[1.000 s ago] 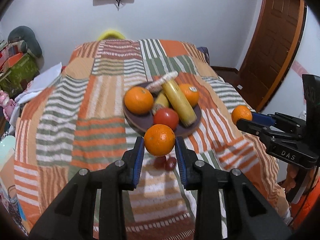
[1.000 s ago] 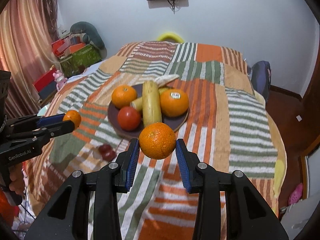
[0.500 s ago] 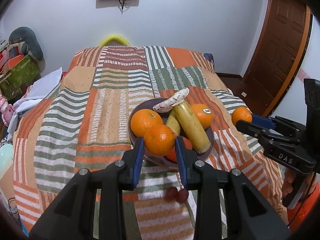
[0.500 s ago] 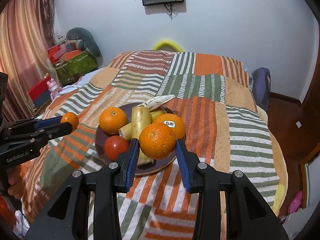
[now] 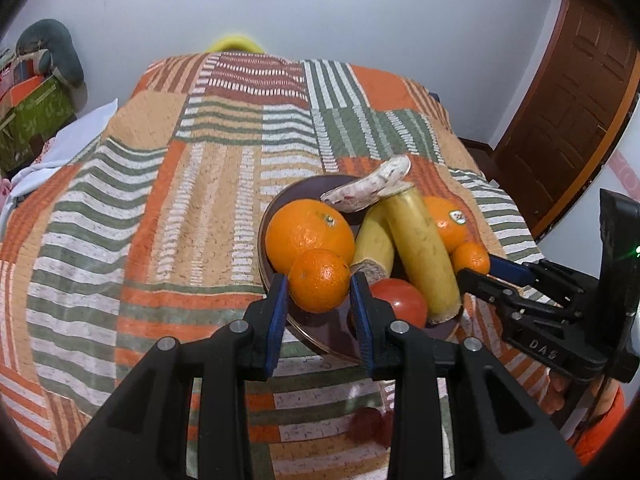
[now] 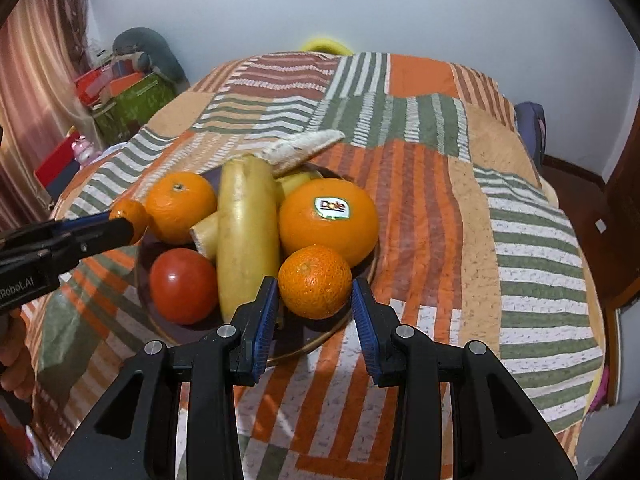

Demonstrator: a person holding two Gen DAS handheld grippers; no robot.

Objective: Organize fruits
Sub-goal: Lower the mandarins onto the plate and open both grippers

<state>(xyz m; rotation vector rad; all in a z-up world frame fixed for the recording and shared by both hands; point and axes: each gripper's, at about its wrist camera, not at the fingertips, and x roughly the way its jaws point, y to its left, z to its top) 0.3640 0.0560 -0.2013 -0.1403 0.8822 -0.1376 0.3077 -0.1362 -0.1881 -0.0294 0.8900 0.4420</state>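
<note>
While both claws carry fruit, item: left gripper point(image 5: 319, 292) clamped on a small orange point(image 5: 319, 280), right gripper point(image 6: 314, 294) clamped on another small orange point(image 6: 315, 281). Destination: dark plate point(image 6: 320, 338), directly beyond each, near rim; left side fuller.

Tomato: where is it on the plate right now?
In the right wrist view the tomato lies at the plate's near-left edge, left of the long yellow fruit and in front of an orange.
</note>
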